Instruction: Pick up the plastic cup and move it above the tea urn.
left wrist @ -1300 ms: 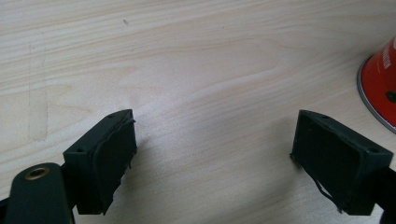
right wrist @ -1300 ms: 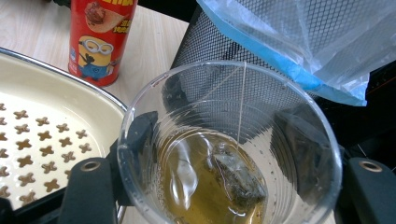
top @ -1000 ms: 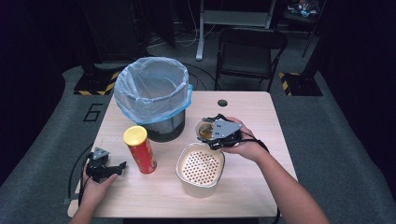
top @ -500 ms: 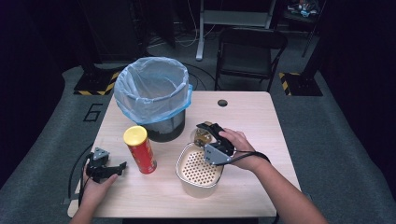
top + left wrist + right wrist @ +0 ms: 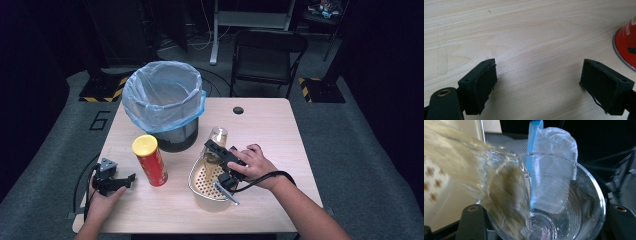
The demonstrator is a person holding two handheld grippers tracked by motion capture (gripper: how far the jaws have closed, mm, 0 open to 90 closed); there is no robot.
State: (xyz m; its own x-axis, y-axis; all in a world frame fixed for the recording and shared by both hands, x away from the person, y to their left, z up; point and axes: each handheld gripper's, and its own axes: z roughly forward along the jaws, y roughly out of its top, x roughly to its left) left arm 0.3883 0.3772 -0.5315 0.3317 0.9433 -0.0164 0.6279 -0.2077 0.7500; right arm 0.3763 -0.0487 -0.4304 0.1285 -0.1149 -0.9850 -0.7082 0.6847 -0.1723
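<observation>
A: What is held, and where?

B: A clear plastic cup [image 5: 217, 137] with brownish liquid is clamped between the jaws of the right gripper [image 5: 220, 155] and is tipped over the cream perforated strainer basket [image 5: 200, 192] near the front of the wooden table [image 5: 270, 135]. In the right gripper view the liquid [image 5: 506, 202] is seen running toward the rim.

A: What could go wrong?

B: The thin wall could be crushed by the grip, or the stream could be thrown past the basket edge if the tilt is rushed. Whether anything is caught beneath the holes cannot be made out, so the tabletop may be wetted.

A: And the other side?

B: The left gripper [image 5: 112, 181] is rested with jaws apart and nothing between them, beside the red cylindrical canister with a yellow lid [image 5: 150, 160]; that could be toppled by a careless sweep.
</observation>
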